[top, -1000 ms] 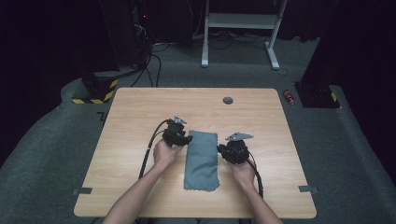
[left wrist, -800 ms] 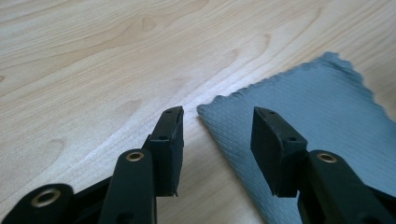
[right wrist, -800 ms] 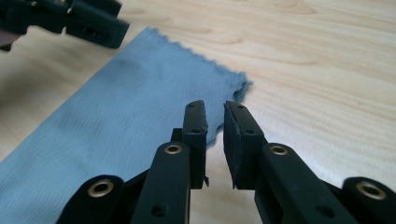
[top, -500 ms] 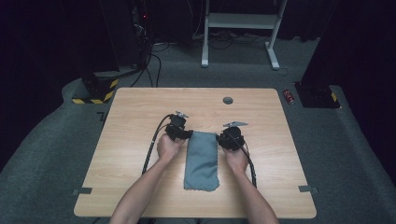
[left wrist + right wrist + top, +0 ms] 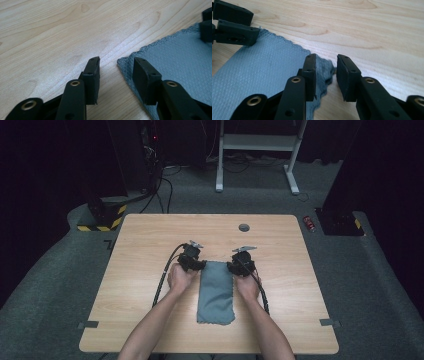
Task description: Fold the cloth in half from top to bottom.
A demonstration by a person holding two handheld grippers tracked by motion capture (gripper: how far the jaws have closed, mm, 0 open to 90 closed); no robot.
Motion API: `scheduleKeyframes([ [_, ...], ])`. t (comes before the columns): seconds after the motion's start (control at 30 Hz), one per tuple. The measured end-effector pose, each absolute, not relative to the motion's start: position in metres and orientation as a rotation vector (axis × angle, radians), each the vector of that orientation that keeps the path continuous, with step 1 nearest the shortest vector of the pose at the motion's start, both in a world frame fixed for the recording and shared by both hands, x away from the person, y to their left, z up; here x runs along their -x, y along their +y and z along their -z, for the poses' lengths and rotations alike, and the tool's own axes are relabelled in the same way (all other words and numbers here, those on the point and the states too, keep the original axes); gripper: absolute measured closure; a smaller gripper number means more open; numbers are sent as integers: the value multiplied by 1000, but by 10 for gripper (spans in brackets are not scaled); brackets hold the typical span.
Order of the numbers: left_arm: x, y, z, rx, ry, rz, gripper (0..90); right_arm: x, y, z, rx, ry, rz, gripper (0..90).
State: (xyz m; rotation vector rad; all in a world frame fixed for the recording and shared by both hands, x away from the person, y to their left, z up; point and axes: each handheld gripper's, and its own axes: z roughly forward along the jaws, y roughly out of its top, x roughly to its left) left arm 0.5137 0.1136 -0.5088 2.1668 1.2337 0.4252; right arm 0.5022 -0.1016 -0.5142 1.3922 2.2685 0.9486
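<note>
Straddling the far corners of the grey-blue cloth (image 5: 216, 290) on the wooden table (image 5: 150, 230), I hold both pairs of jaws parted — neither grips anything. My left gripper (image 5: 116, 72) has just been closing, one jaw over the cloth's corner, the other over bare wood. My right gripper (image 5: 325, 71) has its rumpled corner loose between the jaws.

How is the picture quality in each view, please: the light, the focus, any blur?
High view: the table is evenly lit, the room behind it very dark, everything a little soft. Left gripper view: the cloth weave is sharp, the near jaws slightly soft. Right gripper view: bright, soft shadows, no glare.
</note>
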Motion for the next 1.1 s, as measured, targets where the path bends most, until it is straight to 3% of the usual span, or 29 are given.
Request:
scheduleKeyframes([
  [0.13, -512, 111, 508, -2188, 1189, -417, 703, -501, -100, 514, -1365, 2278, -934, 818],
  [0.33, -513, 112, 509, -2170, 1174, -351, 853, -502, -101, 515, -1356, 2303, -954, 877],
  [0.63, -513, 116, 507, -2153, 1170, -272, 890, -499, -105, 508, -1352, 2308, -985, 888],
  [1.1, -510, 117, 475, -2111, 1100, -305, 890, -493, -113, 475, -1282, 2281, -1025, 891],
])
